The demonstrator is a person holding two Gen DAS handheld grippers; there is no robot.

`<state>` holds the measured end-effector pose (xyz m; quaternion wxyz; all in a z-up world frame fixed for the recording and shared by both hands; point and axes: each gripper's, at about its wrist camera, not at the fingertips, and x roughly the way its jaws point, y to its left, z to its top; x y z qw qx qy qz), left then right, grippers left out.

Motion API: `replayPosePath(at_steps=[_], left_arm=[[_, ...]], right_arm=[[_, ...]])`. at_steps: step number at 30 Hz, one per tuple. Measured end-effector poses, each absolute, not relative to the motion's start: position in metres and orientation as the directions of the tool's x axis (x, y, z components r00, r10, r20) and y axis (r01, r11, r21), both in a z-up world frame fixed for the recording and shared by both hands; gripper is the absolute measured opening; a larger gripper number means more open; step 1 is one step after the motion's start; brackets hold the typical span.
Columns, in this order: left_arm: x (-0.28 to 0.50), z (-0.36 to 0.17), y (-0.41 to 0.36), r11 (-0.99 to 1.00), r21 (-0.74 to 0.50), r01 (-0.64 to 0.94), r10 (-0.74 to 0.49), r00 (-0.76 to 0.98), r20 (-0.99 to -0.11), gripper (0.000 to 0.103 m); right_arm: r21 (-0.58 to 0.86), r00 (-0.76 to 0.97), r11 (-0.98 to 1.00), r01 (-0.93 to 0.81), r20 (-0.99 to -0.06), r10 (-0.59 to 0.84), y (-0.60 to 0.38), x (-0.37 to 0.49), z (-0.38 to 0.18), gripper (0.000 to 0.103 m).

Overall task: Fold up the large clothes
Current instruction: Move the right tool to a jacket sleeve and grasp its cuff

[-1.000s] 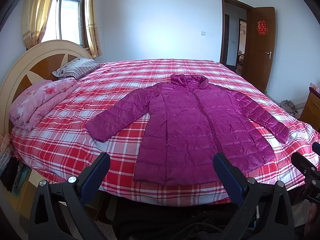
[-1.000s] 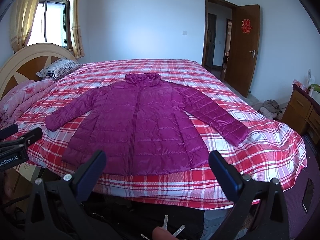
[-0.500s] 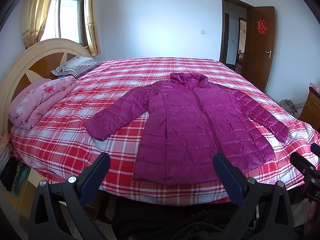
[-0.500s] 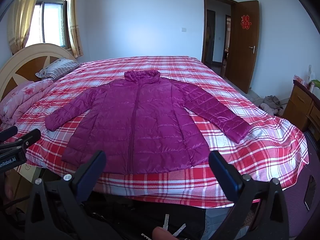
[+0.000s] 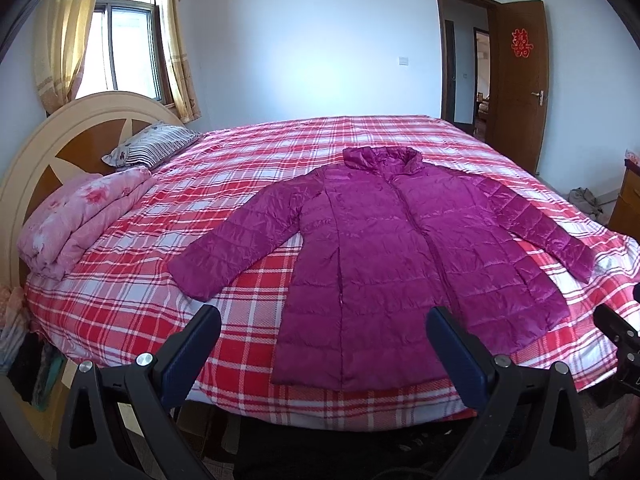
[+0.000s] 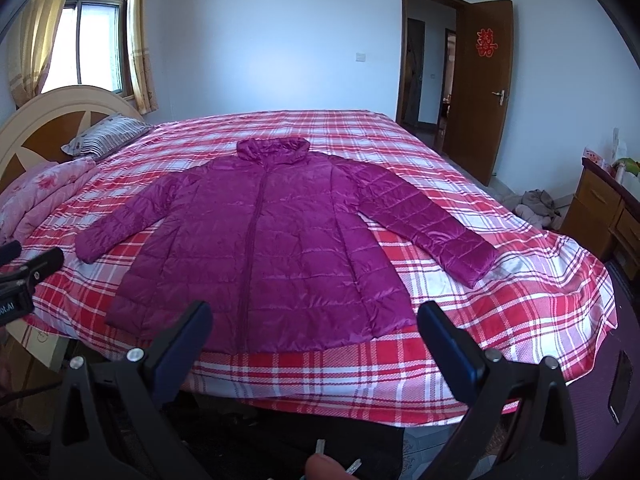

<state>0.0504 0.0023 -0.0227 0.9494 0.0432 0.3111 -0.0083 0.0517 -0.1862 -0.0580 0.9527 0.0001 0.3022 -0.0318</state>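
Here, a wide bed covered by a red-and-white plaid sheet (image 5: 256, 184) fills most of both views, its rounded cream-and-brown wooden headboard (image 5: 52, 148) at the left. Flat on that sheet, near the front edge, lies the magenta quilted puffer jacket (image 5: 384, 248), zipped, front side up, collar toward the far side and hem toward the cameras. Both sleeves are spread outward and angled down, each cuff resting on the plaid sheet apart from the body of the jacket. At the head of the bed sits a folded pink floral quilt (image 5: 80, 216), and just behind it a striped pillow (image 5: 152, 146). A brown wooden door (image 6: 486, 88) stands open in the far right corner. The left hand-held gripper (image 5: 322, 332) hovers off the bed's front edge with its dark blue fingers (image 5: 192, 350) spread wide, touching nothing. The right hand-held gripper (image 6: 314, 328) hangs likewise before the hem, jaws wide apart and empty.
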Motion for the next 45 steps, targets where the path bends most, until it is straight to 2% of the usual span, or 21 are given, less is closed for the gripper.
replayPosePath(at_steps=[5, 12, 15, 19, 28, 32, 38, 45], left_arm=[[0.083, -0.036, 0.001, 0.996, 0.071, 0.057, -0.005, 0.811, -0.585, 0.102], [0.139, -0.063, -0.012, 0.990, 0.124, 0.069, 0.017, 0.806, -0.592, 0.102], [0.161, -0.075, -0.017, 0.988, 0.139, 0.063, 0.034, 0.798, -0.602, 0.102], [0.190, -0.094, -0.022, 0.986, 0.151, 0.071, 0.038, 0.785, -0.619, 0.102], [0.254, -0.132, -0.036, 0.983, 0.170, 0.070, 0.062, 0.744, -0.665, 0.102], [0.276, -0.143, -0.043, 0.979, 0.193, 0.066, 0.082, 0.739, -0.668, 0.102], [0.301, -0.164, -0.039, 0.975, 0.220, 0.025, 0.134, 0.724, -0.676, 0.102], [0.303, -0.174, -0.031, 0.984, 0.180, 0.007, 0.119, 0.725, -0.679, 0.102]], right_arm=[[-0.015, 0.813, 0.995, 0.095, -0.575, -0.086, -0.207, 0.073, -0.078, 0.103], [-0.004, 0.802, 0.991, 0.130, -0.588, -0.108, -0.237, 0.113, -0.102, 0.103], [0.019, 0.787, 0.984, 0.179, -0.603, -0.132, -0.260, 0.134, -0.112, 0.098], [0.065, 0.748, 0.955, 0.289, -0.639, -0.183, -0.306, 0.161, -0.127, 0.097], [0.053, 0.679, 0.899, 0.435, -0.676, -0.288, -0.372, 0.198, -0.146, 0.092], [0.041, 0.649, 0.870, 0.491, -0.684, -0.334, -0.394, 0.209, -0.153, 0.092], [0.031, 0.607, 0.843, 0.537, -0.708, -0.361, -0.414, 0.221, -0.163, 0.086], [0.042, 0.590, 0.828, 0.559, -0.722, -0.361, -0.431, 0.232, -0.174, 0.080]])
